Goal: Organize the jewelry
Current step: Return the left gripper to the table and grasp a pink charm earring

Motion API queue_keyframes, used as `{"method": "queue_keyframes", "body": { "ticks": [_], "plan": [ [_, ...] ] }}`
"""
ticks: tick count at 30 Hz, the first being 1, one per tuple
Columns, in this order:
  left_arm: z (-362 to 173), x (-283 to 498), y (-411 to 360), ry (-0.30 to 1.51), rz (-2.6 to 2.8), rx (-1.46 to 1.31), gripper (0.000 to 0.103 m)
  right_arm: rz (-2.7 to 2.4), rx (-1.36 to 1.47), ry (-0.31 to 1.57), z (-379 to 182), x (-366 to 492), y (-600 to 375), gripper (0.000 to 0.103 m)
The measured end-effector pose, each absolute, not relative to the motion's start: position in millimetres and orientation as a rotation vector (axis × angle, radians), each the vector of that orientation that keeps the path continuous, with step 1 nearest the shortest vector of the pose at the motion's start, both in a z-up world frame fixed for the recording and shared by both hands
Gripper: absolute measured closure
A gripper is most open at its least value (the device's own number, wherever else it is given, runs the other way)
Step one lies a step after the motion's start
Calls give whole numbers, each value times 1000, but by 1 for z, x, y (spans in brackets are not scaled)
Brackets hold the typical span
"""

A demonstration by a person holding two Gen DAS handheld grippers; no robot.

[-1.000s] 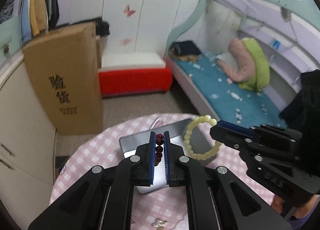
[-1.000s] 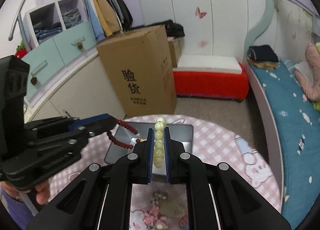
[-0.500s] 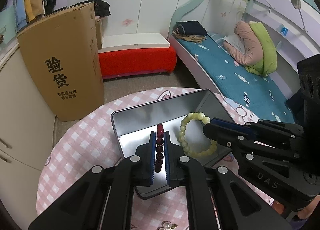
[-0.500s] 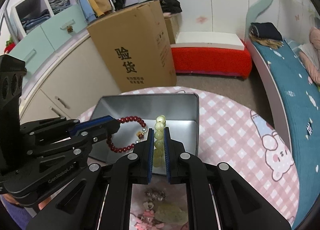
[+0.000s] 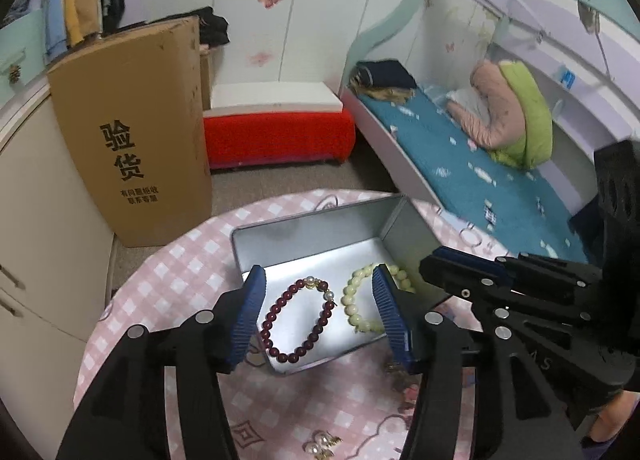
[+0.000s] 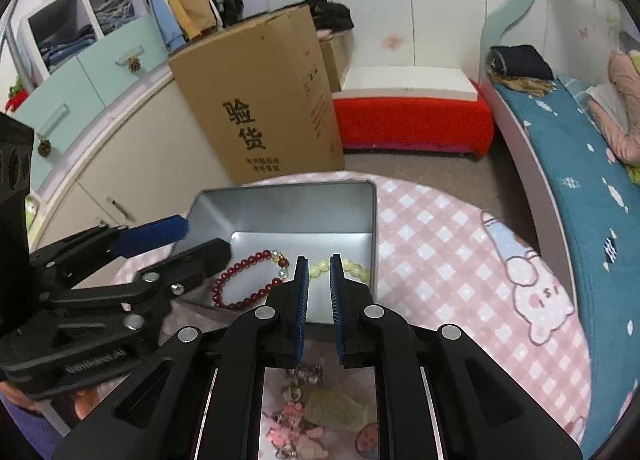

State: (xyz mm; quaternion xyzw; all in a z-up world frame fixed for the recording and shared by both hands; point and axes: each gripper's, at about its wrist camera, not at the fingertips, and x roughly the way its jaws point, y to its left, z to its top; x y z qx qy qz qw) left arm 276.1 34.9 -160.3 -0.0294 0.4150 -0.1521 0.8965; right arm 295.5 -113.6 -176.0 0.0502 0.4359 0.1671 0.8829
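Hovering over open silver metal tin (image 5: 280, 236), both bracelets inside.
Left gripper (image 5: 320, 312) jaws spread wide, right gripper (image 6: 319, 296) jaws slightly parted, both released; withdrawing could snag dark red bead bracelet (image 5: 296, 320) or pale yellow bead bracelet (image 5: 356, 300) near tin's front edge.

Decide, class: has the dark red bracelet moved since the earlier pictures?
Yes. The dark red bracelet has dropped from the left tool onto the floor of the metal tin.

left gripper (image 5: 318, 314) fingers apart | red bracelet (image 5: 297, 319), cream bracelet (image 5: 362, 298) in tin (image 5: 304, 234)
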Motion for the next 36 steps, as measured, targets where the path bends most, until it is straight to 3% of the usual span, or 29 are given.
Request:
{"method": "queue_keyframes", "body": {
  "ticks": [1,2,3,5,8,11,16,25,30,36],
  "plan": [
    [-153,270,38,843,-312,-70,50,340,107,893,-169,290,-117,78],
    [-148,265,40,829,-307,-73,49,332,111,874,-163,284,-120,57],
    [-142,258,43,805,-303,-79,48,324,110,848,-156,276,-124,51],
    [-128,239,49,749,-278,-90,38,307,93,798,-141,260,-130,49],
    [-116,208,57,678,-232,-80,37,287,76,744,-124,234,-140,47],
    [-115,179,65,630,-193,-100,28,257,58,704,-116,208,-150,43],
    [-137,145,70,643,-139,-125,28,219,66,693,-125,175,-165,39],
    [-210,129,46,834,-176,-79,28,197,83,809,-181,155,-168,37],
    [-226,125,37,851,-158,-12,33,206,75,858,-202,155,-157,37],
    [-241,129,40,902,-169,1,59,233,55,896,-218,159,-140,37]
  ]
}}
